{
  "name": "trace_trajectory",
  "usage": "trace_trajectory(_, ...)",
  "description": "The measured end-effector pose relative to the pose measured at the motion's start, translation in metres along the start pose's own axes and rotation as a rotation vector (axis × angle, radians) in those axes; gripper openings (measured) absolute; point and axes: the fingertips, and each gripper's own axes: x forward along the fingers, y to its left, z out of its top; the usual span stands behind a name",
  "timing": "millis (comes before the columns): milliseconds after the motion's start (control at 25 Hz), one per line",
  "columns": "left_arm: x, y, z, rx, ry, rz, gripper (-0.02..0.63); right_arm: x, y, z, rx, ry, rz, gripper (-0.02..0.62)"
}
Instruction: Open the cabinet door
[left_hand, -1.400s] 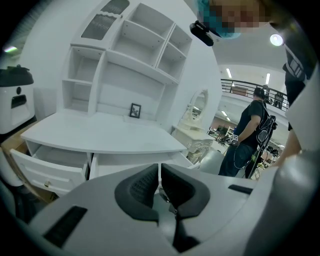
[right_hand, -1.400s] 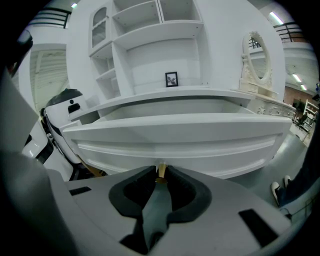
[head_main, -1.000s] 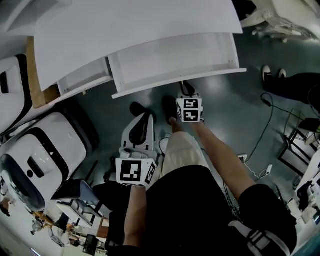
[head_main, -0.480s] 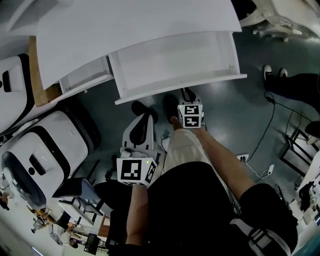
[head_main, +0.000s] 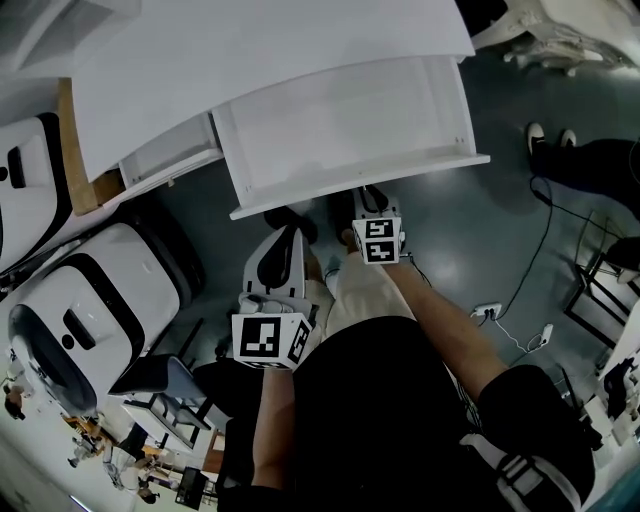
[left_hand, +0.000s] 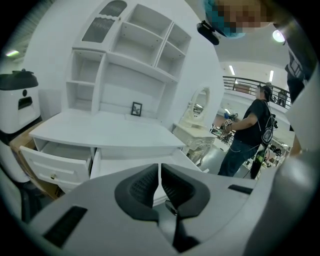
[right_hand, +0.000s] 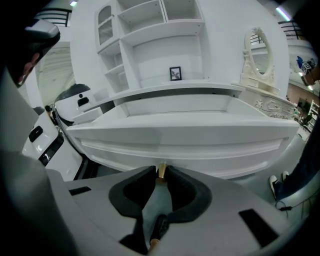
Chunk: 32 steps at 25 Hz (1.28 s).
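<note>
Our right tool (right_hand: 160, 176) pinches the gold knob (right_hand: 161, 170) on the big white drawer (right_hand: 190, 137), which sticks out under the worktop (right_hand: 150, 92). Our left tool (left_hand: 159, 174) is squeezed together, holding nothing.

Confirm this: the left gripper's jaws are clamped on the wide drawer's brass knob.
Wrong gripper: the right gripper has its jaws clamped on the brass knob of the wide drawer, as the right gripper view shows. The left gripper is shut, empty.
</note>
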Motion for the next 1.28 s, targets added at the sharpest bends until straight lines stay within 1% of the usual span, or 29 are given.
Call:
trace_trajectory(160, 0.0, -0.004, 0.0, 0.005, 0.005, -0.002, 0.034, -0.003, 0.003, 0.006, 0.02, 0.001, 0.007, 0.091)
trace_trajectory(440, -0.007, -0.012, 0.0, 0.005, -0.002, 0.002, 0.034, -0.005, -0.001, 0.003, 0.015, 0.014, 0.0, 0.092)
trace_trajectory(640, -0.016, -0.01, 0.001, 0.012, -0.013, 0.008, 0.034, -0.001, -0.001, 0.001, -0.019, 0.061, 0.033, 0.097)
trace_trajectory(760, -0.024, -0.011, 0.006, 0.015, -0.027, 0.015, 0.034, -0.01, -0.001, 0.003, -0.032, 0.084, 0.039, 0.1)
trace_trajectory(880, -0.032, -0.011, 0.011, 0.027, -0.04, 0.014, 0.034, -0.018, 0.001, 0.001, -0.045, 0.096, 0.039, 0.092)
trace_trajectory(960, -0.037, -0.01, 0.013, 0.04, -0.046, 0.012, 0.034, -0.021, 0.003, 0.003, -0.065, 0.09, 0.044, 0.071)
trace_trajectory(1160, -0.052, -0.011, 0.014, 0.046, -0.051, 0.013, 0.034, -0.043, 0.008, 0.022, -0.096, 0.076, 0.056, 0.066)
trace_trajectory(1240, -0.058, -0.01, 0.014, 0.048, -0.057, 0.016, 0.034, -0.049, 0.01, 0.029, -0.109, 0.065, 0.063, 0.059)
trace_trajectory(1280, -0.061, -0.009, 0.014, 0.048, -0.062, 0.018, 0.034, -0.053, 0.011, 0.032, -0.118, 0.059, 0.066, 0.044)
